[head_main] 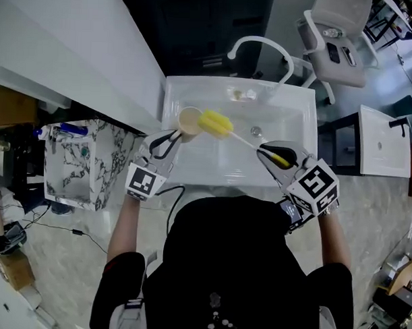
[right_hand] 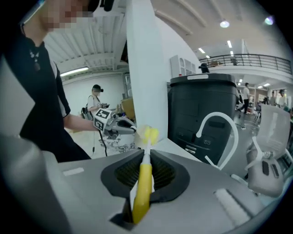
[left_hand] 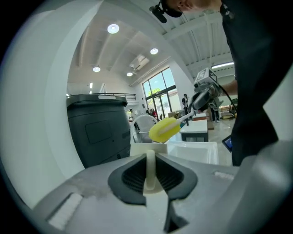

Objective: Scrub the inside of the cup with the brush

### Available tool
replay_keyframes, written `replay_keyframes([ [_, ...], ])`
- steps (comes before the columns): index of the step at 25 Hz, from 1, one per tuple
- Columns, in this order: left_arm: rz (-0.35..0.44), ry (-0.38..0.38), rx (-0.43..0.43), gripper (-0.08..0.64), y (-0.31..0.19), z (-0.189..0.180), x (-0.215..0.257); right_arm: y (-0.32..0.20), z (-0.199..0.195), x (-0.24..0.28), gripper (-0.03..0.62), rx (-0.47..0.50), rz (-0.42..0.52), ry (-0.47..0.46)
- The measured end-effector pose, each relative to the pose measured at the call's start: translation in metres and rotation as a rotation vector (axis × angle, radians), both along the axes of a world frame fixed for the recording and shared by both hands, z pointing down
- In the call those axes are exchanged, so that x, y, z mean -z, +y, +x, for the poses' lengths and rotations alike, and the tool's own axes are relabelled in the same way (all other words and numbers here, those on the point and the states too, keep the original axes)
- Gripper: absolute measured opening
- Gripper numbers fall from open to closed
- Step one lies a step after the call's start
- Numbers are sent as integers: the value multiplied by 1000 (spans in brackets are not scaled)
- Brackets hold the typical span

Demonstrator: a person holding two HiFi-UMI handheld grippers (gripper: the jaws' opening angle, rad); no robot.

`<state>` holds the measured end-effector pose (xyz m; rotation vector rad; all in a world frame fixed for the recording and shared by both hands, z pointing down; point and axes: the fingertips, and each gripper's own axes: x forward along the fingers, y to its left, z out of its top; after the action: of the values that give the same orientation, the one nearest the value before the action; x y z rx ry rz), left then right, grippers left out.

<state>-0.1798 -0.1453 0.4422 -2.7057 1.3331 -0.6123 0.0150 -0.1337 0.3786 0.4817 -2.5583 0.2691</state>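
Left gripper (head_main: 171, 143) is clamped on the cream cup (head_main: 189, 119), apparently by its handle, holding it over the sink (head_main: 192, 167). Right gripper (head_main: 277, 156) pinches the yellow handle of the brush (head_main: 216, 124), whose sponge head is at the cup's mouth. To do it well: hold the cup steady, line the head up with the mouth, push in, twist.

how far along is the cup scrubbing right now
Done: both items are picked up. The left gripper is shut on the cup, and the right gripper is shut on the brush.
In hand: both are held over the sink, with the sponge head at the cup's mouth, not clearly inside.
Left: pushing it in and scrubbing the inside. Any prior scrubbing can't be told.
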Motion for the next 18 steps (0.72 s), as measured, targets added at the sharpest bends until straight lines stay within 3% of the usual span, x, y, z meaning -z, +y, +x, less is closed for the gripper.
replay_keyframes([
  [3,-40,-24,-23,48,21,17,0,12,1,5,40,100,36,64],
  [8,-48,-154,-170,48,51,47,1,37,10,5,40,292,56,170],
  [11,-76,-189,-221,48,66,59,-5,47,13,6,40,398,81,245],
  [18,-103,-233,-329,48,86,86,-5,59,11,7,40,523,130,361],
])
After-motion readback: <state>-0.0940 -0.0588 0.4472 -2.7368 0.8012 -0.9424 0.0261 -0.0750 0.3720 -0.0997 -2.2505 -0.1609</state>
